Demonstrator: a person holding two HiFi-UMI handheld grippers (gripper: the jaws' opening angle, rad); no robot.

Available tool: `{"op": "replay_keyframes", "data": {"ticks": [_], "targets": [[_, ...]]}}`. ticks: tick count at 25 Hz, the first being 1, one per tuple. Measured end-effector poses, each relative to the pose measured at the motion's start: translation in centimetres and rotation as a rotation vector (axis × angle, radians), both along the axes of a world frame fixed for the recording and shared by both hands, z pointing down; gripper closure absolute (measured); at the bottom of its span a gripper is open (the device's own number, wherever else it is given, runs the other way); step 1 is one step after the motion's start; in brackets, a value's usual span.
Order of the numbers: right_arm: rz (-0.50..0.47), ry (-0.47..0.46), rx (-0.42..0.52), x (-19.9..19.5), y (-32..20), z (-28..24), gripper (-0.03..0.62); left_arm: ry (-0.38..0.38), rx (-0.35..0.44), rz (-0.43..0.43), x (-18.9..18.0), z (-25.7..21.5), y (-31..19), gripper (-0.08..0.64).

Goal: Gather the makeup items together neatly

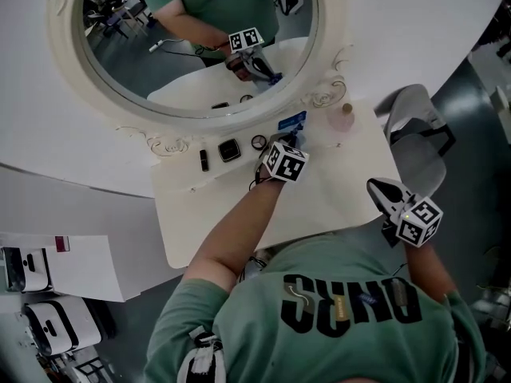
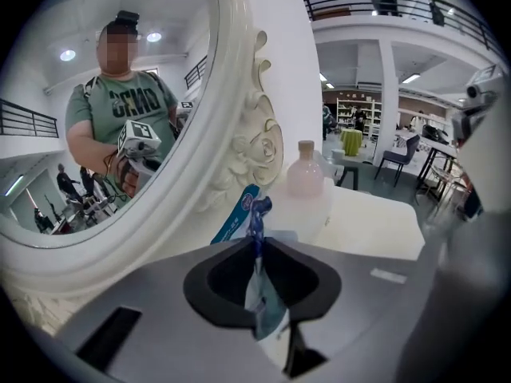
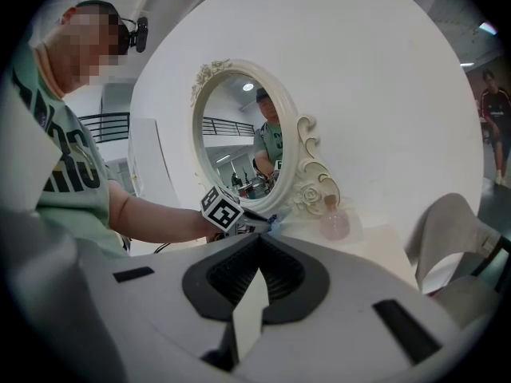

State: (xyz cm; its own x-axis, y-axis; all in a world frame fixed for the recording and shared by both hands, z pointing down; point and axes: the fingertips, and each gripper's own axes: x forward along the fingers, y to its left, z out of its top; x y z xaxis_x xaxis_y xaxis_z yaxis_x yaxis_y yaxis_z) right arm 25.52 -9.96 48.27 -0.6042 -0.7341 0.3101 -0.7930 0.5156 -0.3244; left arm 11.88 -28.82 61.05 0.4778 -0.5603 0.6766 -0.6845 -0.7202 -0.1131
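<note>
The left hand-held gripper (image 1: 286, 140) is clenched on a thin blue sachet (image 1: 292, 122), whose top protrudes beyond the jaw tips. It is close to the mirror (image 1: 326, 96) frame at the rear of the bench (image 1: 335, 198). The right hand-held gripper (image 1: 383, 188) is clenched on nothing, at 4 o'clock from the left. Hazards:

- The limp sachet can fold or slide out of the pinch during transfer.
- A swing toward 9 o'clock can scatter the ring (image 1: 258, 142), compact (image 1: 229, 150) or black stick (image 1: 204, 159).
- A swing toward 3 o'clock can topple the pink bottle (image 1: 345, 116).
- The jaw tips can strike the frame.
</note>
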Motion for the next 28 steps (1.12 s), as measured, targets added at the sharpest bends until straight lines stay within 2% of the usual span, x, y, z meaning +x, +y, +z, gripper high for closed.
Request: {"op": "replay_keyframes", "data": {"ticks": [7,13,16,22,25,28], "targets": [[0.048,0.009,-0.015,2.2,0.7,0.1,0.598,0.091,-0.143,-0.072,1.6,3.5,-0.7,0.466],[0.071,0.015,-0.017,3.1,1.2,0.1,0.598,0.152,-0.218,-0.050,2.4,4.3,-0.7,0.404],[0.067,0.017,-0.011,3.1,1.4,0.2,0.598,0.178,-0.193,-0.039,2.4,3.6,-1.0,0.340],[0.036,0.005,0.018,1.5,0.4,-1.0,0.598,0.283,-0.071,0.003,1.2,-3.4,0.6,0.331],[-0.001,-0.005,0.046,-0.1,-0.7,-1.9,0.598,0.384,-0.008,0.026,-1.1,-7.6,2.7,0.331],[-0.042,-0.015,0.081,-2.2,-2.4,-3.2,0.598,0.466,0.047,0.018,-5.4,-10.7,4.9,0.331]]}}
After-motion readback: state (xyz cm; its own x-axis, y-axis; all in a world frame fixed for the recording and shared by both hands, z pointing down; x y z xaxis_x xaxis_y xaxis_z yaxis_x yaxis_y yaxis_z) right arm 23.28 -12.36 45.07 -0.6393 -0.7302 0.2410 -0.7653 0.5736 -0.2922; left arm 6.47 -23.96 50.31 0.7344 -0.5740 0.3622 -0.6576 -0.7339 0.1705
